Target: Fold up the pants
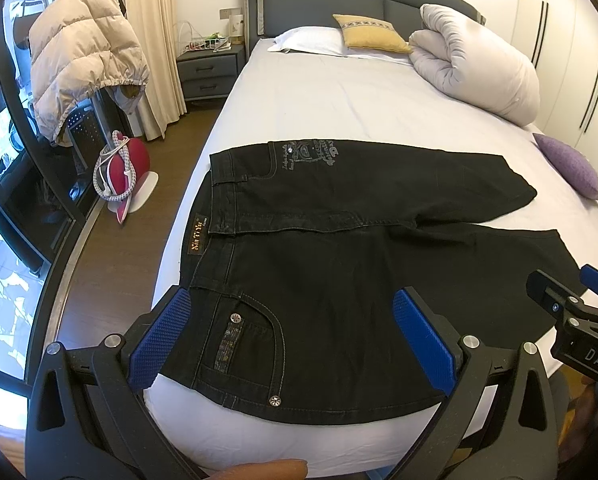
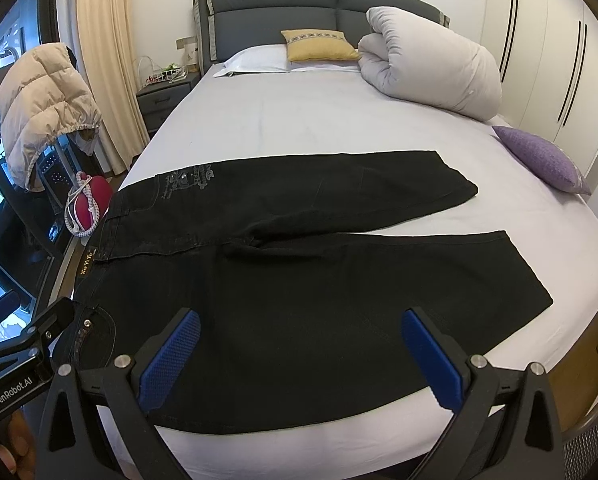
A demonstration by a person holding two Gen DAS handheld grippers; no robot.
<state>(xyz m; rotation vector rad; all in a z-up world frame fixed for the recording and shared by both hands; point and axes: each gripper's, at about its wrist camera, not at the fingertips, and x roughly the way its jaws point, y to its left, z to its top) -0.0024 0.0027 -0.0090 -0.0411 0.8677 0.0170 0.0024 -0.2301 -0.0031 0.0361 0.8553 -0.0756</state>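
I see the pants, black denim with pale stitching, rivets and a grey print near the waistband, spread flat across the foot of the bed on its smooth white sheet, waist toward 9 o'clock and legs splayed toward 3. My left hand-held gripper hangs above the pocket corner, ribbed blue pads spread wide, gripping nothing. My right hand-held gripper hangs over the near leg, equally spread and empty. At 1 o'clock lies a rolled, puffy duvet; the brand patch's lettering is too small to read.
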